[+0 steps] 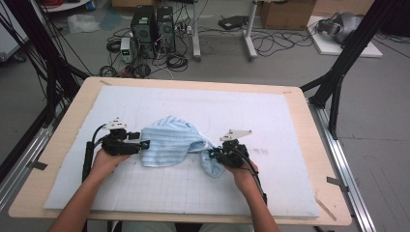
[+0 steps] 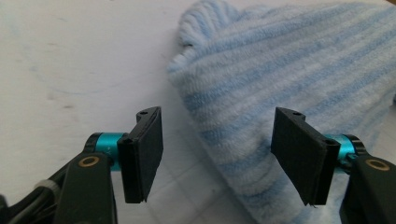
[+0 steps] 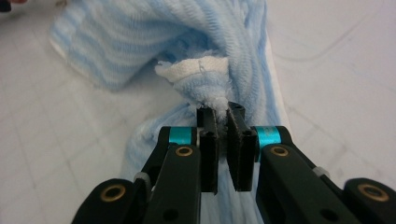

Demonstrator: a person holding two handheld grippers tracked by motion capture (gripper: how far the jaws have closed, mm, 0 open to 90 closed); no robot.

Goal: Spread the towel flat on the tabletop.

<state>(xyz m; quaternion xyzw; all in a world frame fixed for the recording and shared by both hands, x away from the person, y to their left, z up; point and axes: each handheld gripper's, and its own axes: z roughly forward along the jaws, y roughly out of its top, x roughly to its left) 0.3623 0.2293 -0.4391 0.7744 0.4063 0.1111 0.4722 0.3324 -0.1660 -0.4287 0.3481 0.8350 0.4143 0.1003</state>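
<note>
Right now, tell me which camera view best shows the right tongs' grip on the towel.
The right gripper view: the right tongs are shut on a bunched fold of the blue striped towel. The high view shows the whole towel from afar, the grip tiny. The left gripper view shows towel beyond open left tongs.

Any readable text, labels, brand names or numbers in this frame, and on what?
None can be read.
Towel: the white tag at the corner pinched by the right gripper shows a faint mark, too small to read.
White mat: a faint printed grid and dark smudges, no words.
Computer towers and boxes on the floor: too small and blurred to read.
</note>
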